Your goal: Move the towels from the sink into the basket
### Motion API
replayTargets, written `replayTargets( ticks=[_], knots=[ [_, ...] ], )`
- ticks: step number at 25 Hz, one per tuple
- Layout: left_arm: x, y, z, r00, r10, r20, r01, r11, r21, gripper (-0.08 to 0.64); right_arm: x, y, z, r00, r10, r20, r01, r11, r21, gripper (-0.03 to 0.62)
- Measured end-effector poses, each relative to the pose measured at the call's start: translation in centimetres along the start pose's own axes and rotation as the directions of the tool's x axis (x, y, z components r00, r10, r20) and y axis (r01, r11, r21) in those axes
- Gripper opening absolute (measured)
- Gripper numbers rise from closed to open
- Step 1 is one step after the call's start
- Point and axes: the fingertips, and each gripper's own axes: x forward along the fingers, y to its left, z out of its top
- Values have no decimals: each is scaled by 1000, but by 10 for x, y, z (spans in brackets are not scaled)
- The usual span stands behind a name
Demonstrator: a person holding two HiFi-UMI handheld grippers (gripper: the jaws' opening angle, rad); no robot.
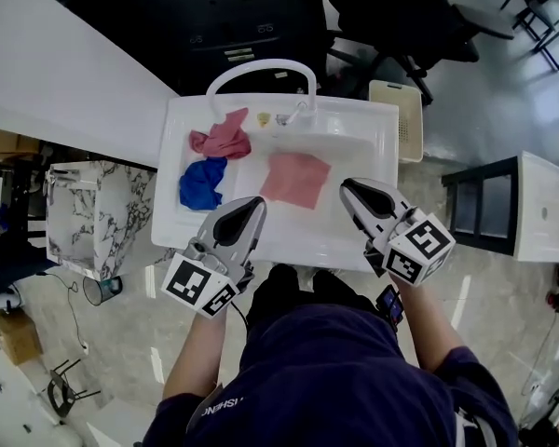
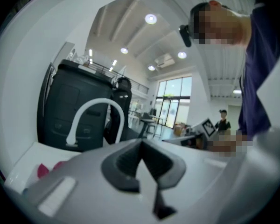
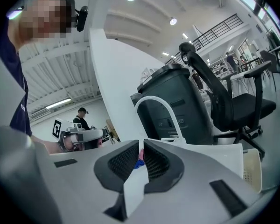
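Three towels lie in the white sink point(image 1: 373, 142): a crumpled red one point(image 1: 222, 140) at the back left, a blue one point(image 1: 199, 184) in front of it, and a flat pink one point(image 1: 296, 178) in the middle. A cream basket point(image 1: 398, 119) stands on the floor just right of the sink. My left gripper point(image 1: 257, 203) hovers over the sink's front edge, near the blue towel, shut and holding nothing. My right gripper point(image 1: 347, 187) is over the front right part, beside the pink towel, also shut and holding nothing. A corner of the red towel point(image 2: 44, 170) shows in the left gripper view.
A white arched faucet point(image 1: 261, 68) rises at the sink's back edge. A marble-patterned cabinet point(image 1: 98, 217) stands left of the sink, with a dark bin point(image 1: 214, 12) and an office chair point(image 1: 401, 12) behind it. A black-framed shelf point(image 1: 484, 208) is on the right.
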Motion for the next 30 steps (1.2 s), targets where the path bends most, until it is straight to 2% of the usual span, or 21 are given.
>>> replayTargets(
  ticks=[4,10,17,23,30],
  knots=[
    [-5,23,-8,1000,-17,-16,17,1000,-6,3,26,-1,-7,999,-30,-14,30,1000,1,8],
    [-6,53,-15,997,-56,-51,59,996,65,3,65,-2,-21,995,-91,-50,92,996,15,9],
    [-2,79,-31,990,-113,-88,119,991,68,3,102,-14,-47,984,-137,-110,142,989,33,9],
    [-2,97,-45,987,-120,-111,125,991,41,3,127,-27,-77,972,-154,-175,163,986,39,9],
    [-7,115,-66,981,-115,-157,118,993,12,3,149,-43,-108,952,-178,-250,183,983,-1,11]
  ],
)
